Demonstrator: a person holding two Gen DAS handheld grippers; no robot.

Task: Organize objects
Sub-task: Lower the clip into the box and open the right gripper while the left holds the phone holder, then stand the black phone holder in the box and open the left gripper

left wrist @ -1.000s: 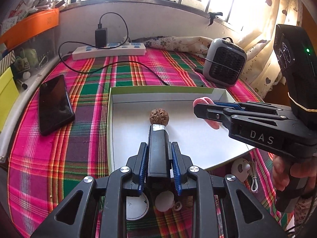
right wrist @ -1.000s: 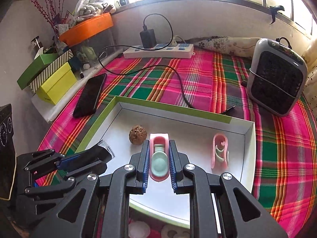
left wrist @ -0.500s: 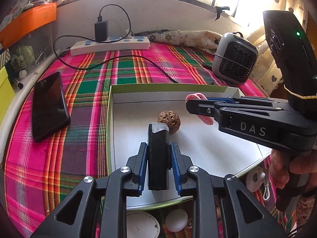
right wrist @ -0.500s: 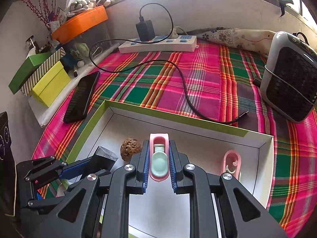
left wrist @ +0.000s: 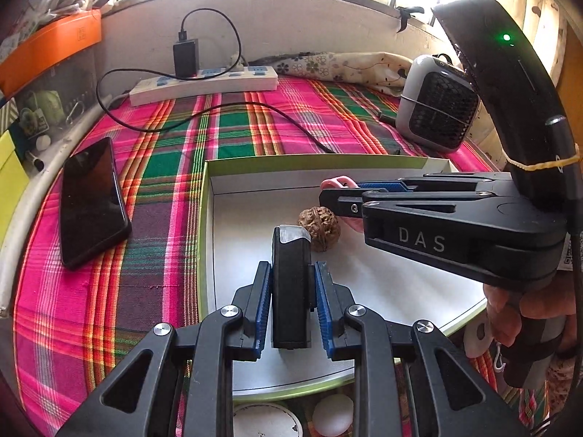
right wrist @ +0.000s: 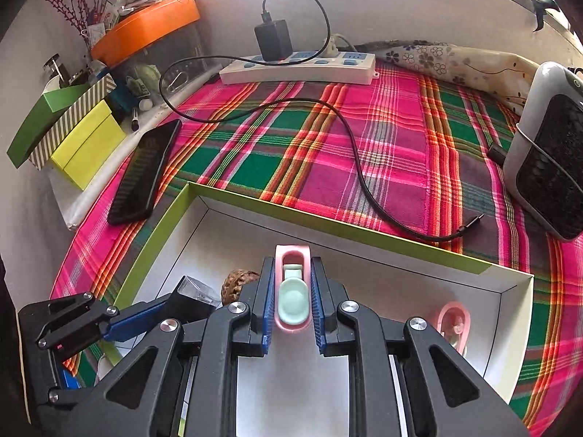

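Both wrist fisheyes look steeply down, close over the white tray [left wrist: 255, 375] [right wrist: 510, 346] (shared), facing the window wall.

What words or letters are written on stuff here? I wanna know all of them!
"DAS": pale raised letters on the side of the right gripper, seen from the left wrist view.
Orange box: a faint mark, too blurred to read.
Label at the right edge: too small to read.
Nothing else carries readable text.

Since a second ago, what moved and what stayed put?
Both grippers came closer over the white tray. The left gripper keeps its black block, now beside the walnut; the right gripper keeps its pink clip. Walnut, phone and heater stayed put.
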